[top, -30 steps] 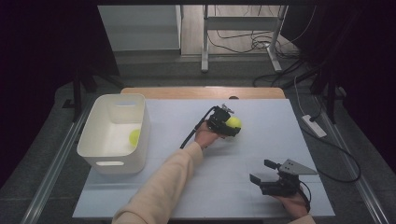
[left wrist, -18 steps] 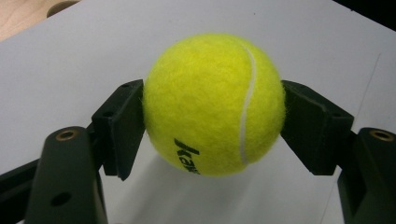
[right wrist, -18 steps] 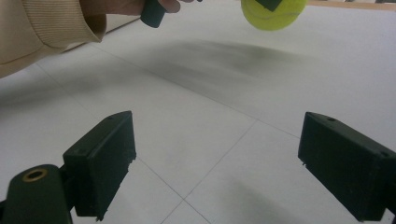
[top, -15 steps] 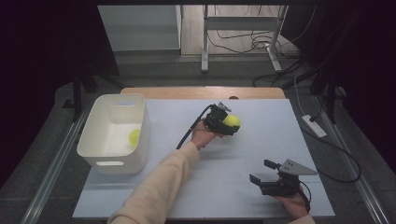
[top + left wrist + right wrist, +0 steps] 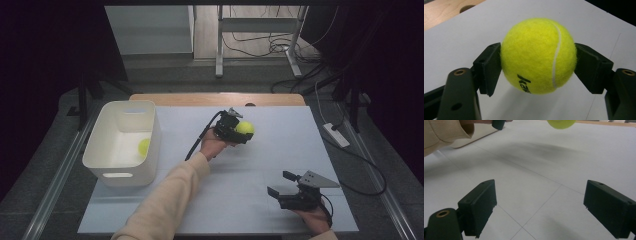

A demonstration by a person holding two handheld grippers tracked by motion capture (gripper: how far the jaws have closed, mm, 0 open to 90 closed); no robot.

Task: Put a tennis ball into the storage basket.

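My left gripper (image 5: 239,131) is clamped on the tennis ball (image 5: 245,128) — it's come up off the table (image 5: 260,165) a bit vs. a sec ago. Bin (image 5: 123,141) next. Right gripper (image 5: 281,184) idle, jaws apart.

Left gripper (image 5: 239,131) clamped, right gripper (image 5: 284,185) agape.

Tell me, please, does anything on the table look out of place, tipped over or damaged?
Nothing stands out. The white bin stands upright with one ball inside, and the left tool holds a whole, clean tennis ball.
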